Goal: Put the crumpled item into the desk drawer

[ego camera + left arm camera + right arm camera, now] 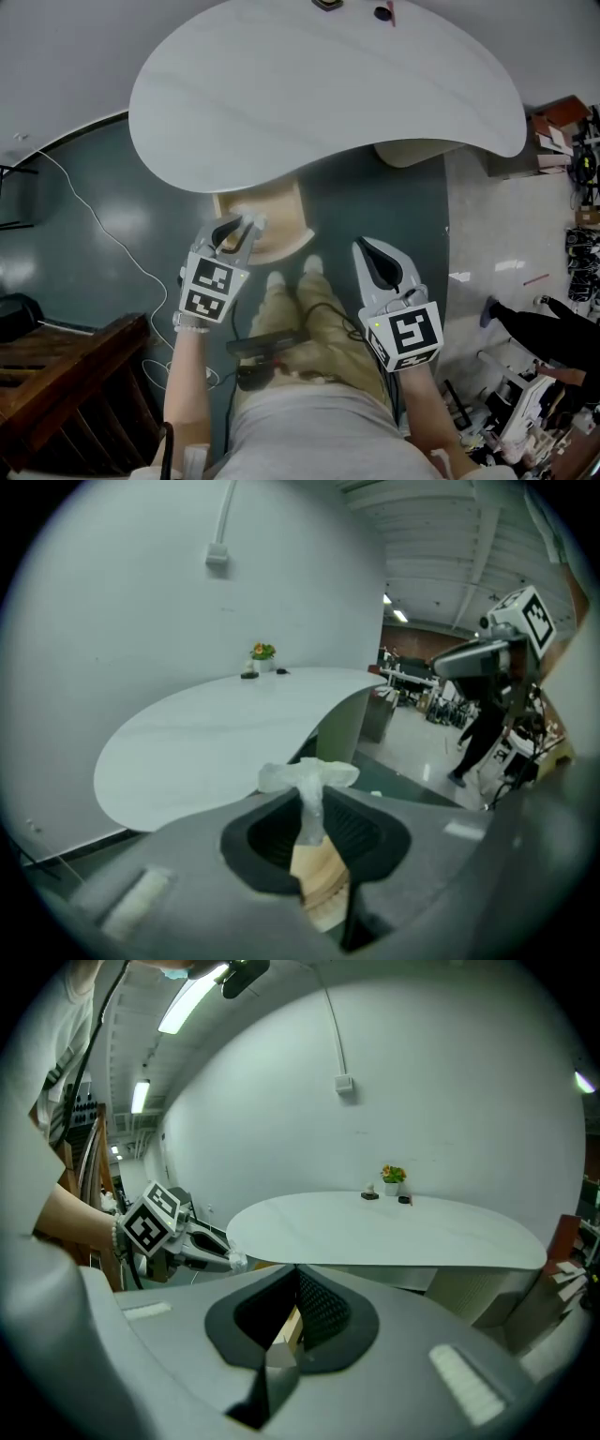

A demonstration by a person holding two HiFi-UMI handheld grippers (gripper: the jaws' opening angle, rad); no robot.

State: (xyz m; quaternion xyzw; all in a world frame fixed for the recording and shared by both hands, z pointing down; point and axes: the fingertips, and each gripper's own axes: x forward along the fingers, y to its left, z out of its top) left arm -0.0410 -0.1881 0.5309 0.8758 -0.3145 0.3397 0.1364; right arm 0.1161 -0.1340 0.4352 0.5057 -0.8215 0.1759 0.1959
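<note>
Pinching the crumpled item at its jaw tips, left gripper hangs over the open wooden drawer. Right gripper closed, empty. Above: curved white desk. Dark teal floor, white wall.

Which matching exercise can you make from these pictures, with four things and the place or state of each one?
Things:
1. crumpled item
2. drawer
3. potted plant
4. right gripper

Places or states:
A. stands on the desk, near the wall
B. pulled open under the desk
C. jaws together, nothing between them
D. pinched in the left gripper

Right pairs: 1-D, 2-B, 3-A, 4-C
</note>
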